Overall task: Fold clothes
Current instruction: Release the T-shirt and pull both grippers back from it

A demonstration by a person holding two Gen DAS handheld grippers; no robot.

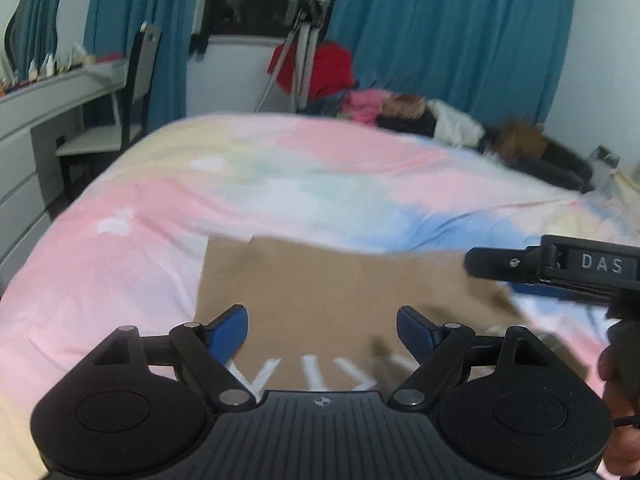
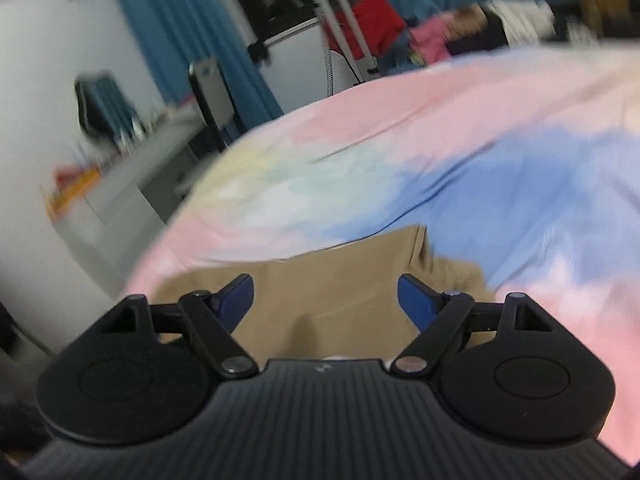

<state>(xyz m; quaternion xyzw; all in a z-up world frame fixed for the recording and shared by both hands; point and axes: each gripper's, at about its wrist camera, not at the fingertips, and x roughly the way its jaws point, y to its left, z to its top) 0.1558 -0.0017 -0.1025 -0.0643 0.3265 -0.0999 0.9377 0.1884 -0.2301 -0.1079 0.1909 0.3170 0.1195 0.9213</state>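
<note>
Desk (image 1: 60, 92): far left, along the wall, with a chair (image 1: 132, 92) beside it.
Bed (image 1: 280, 168): pastel cover, filling the middle of both views.
Left gripper (image 1: 322, 330): jaws wide apart, nothing between them; it hangs just above the near edge of the garment.
Garment (image 1: 340, 292): tan cloth lying on the near part of the bed. In the left view it reads as a flat, fairly square panel with straight left and far edges, and white markings by its near edge. In the right view its right side is bunched and creased.
Right gripper (image 2: 326, 298): jaws wide apart, holding nothing; it hovers over the garment's right part. In the left view it comes in from the right, level with the garment's far right corner.
Pile (image 1: 400, 110): mixed clothes heaped along the far right of the bed, well apart from the garment.
Progress: the garment's squared outline on the left suggests at least part of it is laid flat or folded over; the bunched right side looks unfinished. Whether it is being spread out or has some folds in it already, the blur does not settle.
Left to do: the pile looks unfolded, so much of the job seems to remain.
</note>
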